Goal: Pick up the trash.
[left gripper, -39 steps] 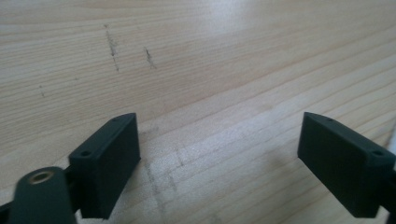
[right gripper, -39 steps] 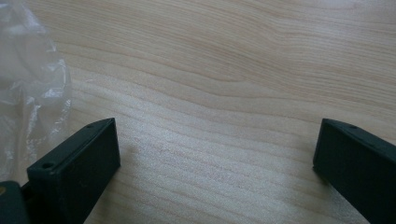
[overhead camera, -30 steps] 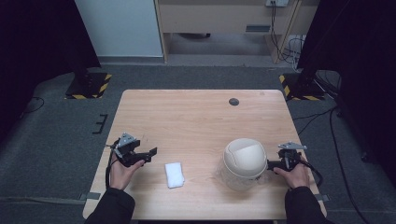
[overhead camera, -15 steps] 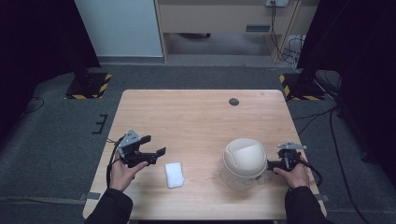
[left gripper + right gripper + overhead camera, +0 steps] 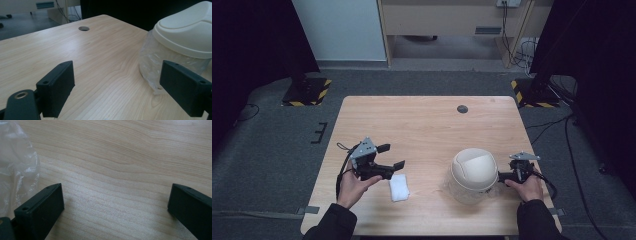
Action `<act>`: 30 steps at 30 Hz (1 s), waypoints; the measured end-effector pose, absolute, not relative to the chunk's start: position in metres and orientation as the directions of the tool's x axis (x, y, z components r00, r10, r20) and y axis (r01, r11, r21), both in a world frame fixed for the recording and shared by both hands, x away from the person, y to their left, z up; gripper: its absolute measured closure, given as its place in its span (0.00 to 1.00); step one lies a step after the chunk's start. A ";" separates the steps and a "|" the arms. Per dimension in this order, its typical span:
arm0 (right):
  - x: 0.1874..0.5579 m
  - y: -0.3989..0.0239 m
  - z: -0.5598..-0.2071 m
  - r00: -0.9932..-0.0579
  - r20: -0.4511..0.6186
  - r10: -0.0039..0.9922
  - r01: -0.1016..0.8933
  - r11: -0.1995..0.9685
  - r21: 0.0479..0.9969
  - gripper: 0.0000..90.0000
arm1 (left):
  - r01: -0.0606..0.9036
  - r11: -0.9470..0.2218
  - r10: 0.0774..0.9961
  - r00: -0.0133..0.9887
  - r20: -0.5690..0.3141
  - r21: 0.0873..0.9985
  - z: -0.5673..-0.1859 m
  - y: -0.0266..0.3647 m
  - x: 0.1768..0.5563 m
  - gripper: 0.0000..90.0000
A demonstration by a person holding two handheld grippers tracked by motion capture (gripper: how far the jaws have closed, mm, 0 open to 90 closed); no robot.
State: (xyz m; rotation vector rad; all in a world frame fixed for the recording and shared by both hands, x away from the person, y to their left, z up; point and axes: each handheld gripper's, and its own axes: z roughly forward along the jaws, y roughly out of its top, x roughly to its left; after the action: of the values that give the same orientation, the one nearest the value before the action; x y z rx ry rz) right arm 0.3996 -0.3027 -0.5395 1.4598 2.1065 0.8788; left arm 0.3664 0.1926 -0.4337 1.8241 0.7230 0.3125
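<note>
Light wood-grain table [image 5: 427,130], matte, rounded corners; grey carpet around it, dark curtains at both sides, pale wall panel and wooden cabinet beyond.

Near edge: two sleeved forearms come in. Left gripper [image 5: 391,157] held above the table's left part, jaws spread wide and holding nothing; in the left gripper view the black, blocky jaws frame bare wood. Just beside its lower jaw lies a small white folded cloth [image 5: 399,187], flat, soft-edged, not touched by the gripper.

Right gripper [image 5: 501,176] sits low near the right edge, jaws wide apart and gripping nothing; whether they touch the plastic, cannot tell. Just left of it stands a small bin [image 5: 474,169]: cream domed lid, smooth hard plastic, over crinkled clear plastic around the body. That film shows at the left margin of the right gripper view [image 5: 17,160].

Between cloth and bin: bare wood. Far half of the table open, save a round dark cable hole [image 5: 462,109] near the far edge. Yellow-black striped stand bases [image 5: 307,92] on the carpet off both far corners.
</note>
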 end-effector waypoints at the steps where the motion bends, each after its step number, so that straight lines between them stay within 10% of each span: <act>1: 0.400 -0.303 -0.539 -0.354 0.008 0.935 0.663 0.245 0.707 0.01 | 0.320 -0.223 0.604 0.786 -0.127 0.921 -0.432 0.189 0.366 0.13; 30: 0.401 -0.301 -0.540 -0.358 0.007 0.934 0.661 0.248 0.708 0.01 | 0.214 -0.275 0.412 0.907 -0.086 0.937 -0.401 0.090 0.361 0.14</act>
State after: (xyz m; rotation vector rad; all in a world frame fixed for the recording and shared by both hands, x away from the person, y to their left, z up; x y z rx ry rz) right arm 0.4007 -0.3014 -0.5397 1.4545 2.1086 0.8814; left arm 0.3608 0.0897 -0.4010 1.8636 0.4631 0.2048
